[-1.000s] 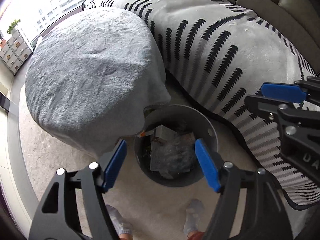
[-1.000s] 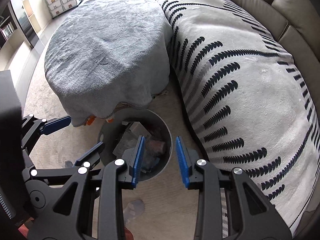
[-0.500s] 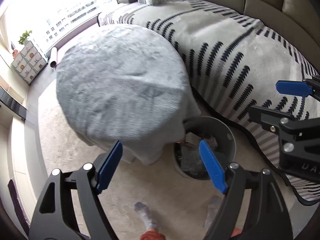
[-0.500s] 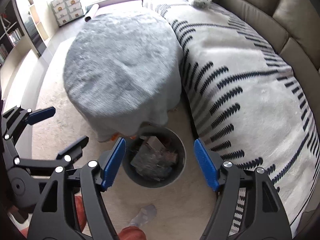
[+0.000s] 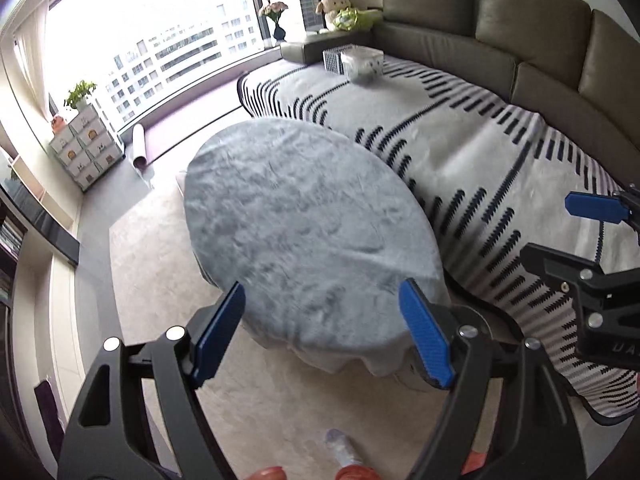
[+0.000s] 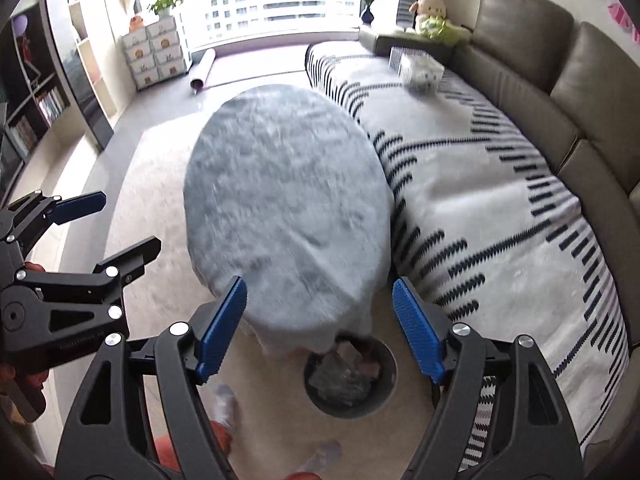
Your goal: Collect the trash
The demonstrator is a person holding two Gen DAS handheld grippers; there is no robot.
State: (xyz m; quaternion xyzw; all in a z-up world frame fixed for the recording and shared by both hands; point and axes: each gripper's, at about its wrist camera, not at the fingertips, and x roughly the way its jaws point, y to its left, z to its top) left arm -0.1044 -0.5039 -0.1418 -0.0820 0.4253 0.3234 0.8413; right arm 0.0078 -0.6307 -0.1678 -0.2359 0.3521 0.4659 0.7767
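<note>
Looking down along the left tongs (image 5: pixel 322 292): spread wide, gripping nothing, only air between the blue pads, having just been opening. Same story with the right tongs (image 6: pixel 320 285): gaping, empty, just been opening further too. Reads as 2 empty pairs, free for the next piece of rubbish.

Just past the fingers, spotting a socked foot (image 6: pixel 226 400) on the pale carpet (image 6: pixel 140 184), so standing right over the work. Between the right pads, low in the right wrist view, catching the round grey trash bin (image 6: pixel 394 372) on the floor, tucked against the near end of the table (image 6: pixel 288 200) and partly under the overhang of its grey fleece cover. Inside, seeing crumpled plastic and paper trash (image 6: pixel 344 376), piled nearly to the rim. Parked there, presumably, to stay within reach of both table and sofa. Hardly visible from the left wrist view, hidden behind a finger.

Moving out: nothing loose showing on top of the cover. Beside it, well apart from the bin, finding the curved sofa (image 6: pixel 580 92) under a white throw (image 6: pixel 500 220) with dark stripes. Far along it, noting a patterned tissue box (image 6: pixel 420 70), and beyond that a plush toy (image 6: pixel 434 14) and a vase of flowers (image 6: pixel 370 0) by the window. Judging the tabletop cleared; scanning further afield for leftovers looks like the next call.
</note>
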